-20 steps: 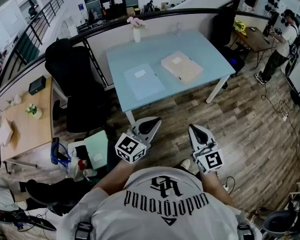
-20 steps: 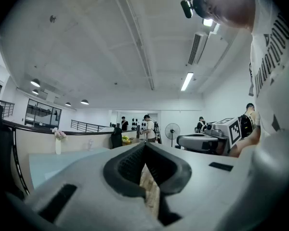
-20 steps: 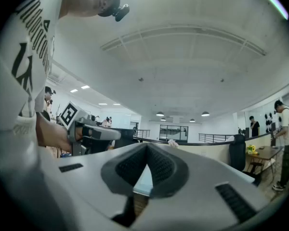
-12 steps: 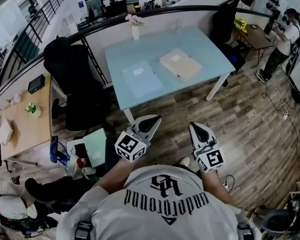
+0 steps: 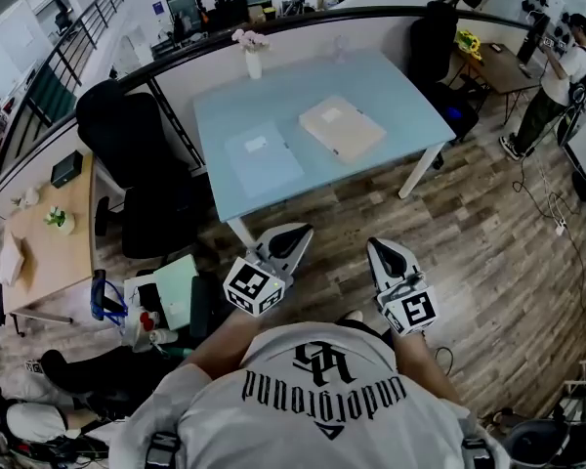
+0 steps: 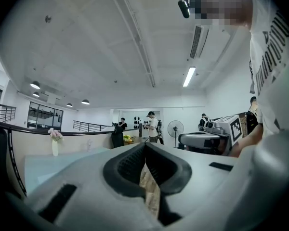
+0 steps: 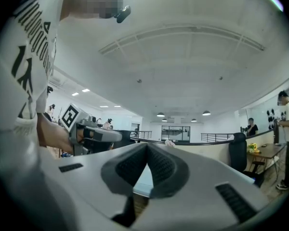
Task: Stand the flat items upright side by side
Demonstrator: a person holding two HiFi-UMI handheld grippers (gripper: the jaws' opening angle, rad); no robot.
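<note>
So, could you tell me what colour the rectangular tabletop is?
The tabletop is pale blue, clearest in the head view.

Open-plan office: desks (image 5: 400, 91), swivel chairs (image 5: 127, 140)

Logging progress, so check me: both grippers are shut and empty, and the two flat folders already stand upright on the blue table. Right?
No. The head view shows the blue folder and the beige folder lying flat on the table, not upright. The left gripper and right gripper are shut and empty, as you said.

left gripper (image 5: 291, 241): level, fingers together, empty | right gripper (image 5: 383, 255): same
</note>
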